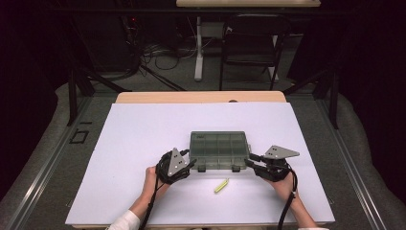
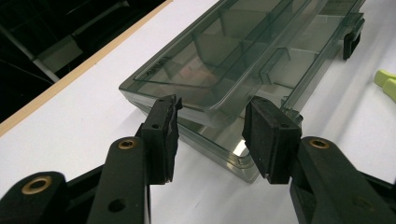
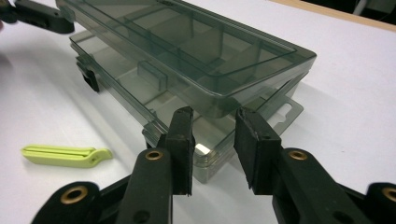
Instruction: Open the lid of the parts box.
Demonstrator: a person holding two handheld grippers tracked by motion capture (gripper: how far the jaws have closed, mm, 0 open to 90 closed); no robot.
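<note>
I had the left claw (image 1: 190, 165) and right claw (image 1: 251, 159), both wide, at opposite near corners of the smoky compartment box (image 1: 219, 150) on the counter (image 1: 143, 139), probably to lift its lid.

box (image 1: 219, 150) mid-table (image 1: 143, 129) | clip (image 1: 221, 185) before box | tongs flank box

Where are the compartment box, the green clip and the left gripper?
compartment box (image 1: 219, 146): high view, middle of its clear lid.
green clip (image 3: 65, 156): right gripper view, middle of its body, lying on the table.
left gripper (image 2: 210, 135): left gripper view, midway between its fingertips, at the box's corner.
</note>
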